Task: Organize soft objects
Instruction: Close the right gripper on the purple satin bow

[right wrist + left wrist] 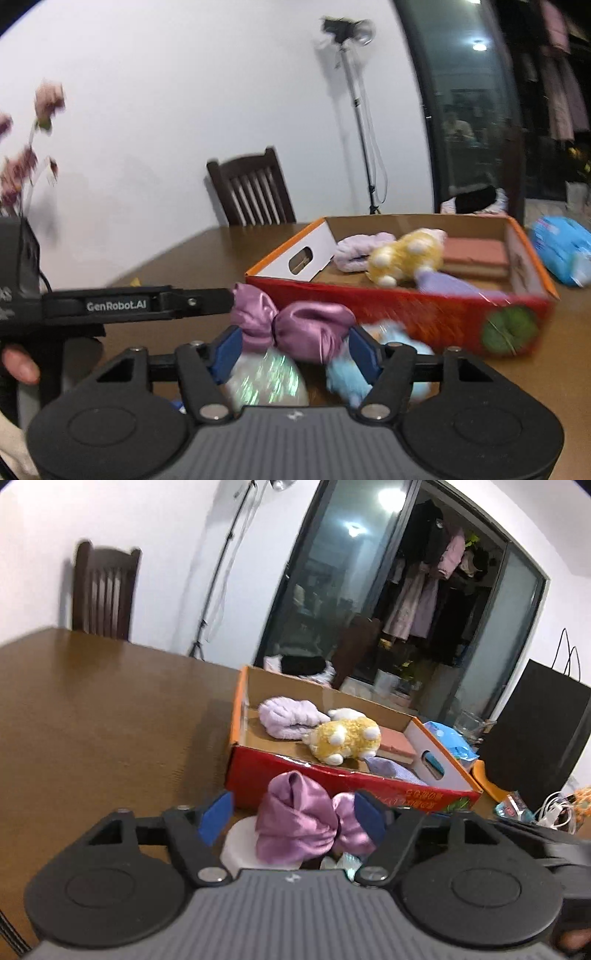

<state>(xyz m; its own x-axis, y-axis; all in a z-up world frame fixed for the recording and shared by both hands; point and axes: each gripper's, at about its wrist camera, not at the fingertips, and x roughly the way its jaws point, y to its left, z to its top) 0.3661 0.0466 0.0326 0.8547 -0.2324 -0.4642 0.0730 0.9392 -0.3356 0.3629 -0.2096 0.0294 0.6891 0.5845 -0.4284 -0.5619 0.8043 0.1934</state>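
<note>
Flanking one satin bow [295, 823] — left gripper [293, 812] open, right gripper [295, 350] state unclear — one yellow plush [343, 738] in one red box [291, 777].

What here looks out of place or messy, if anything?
Several soft things lie outside the red cardboard box, on the table in front of it: a shiny purple satin bow, a blue fluffy toy and an iridescent pouch. Inside, the yellow plush toy lies tipped over beside a lilac towel.
</note>
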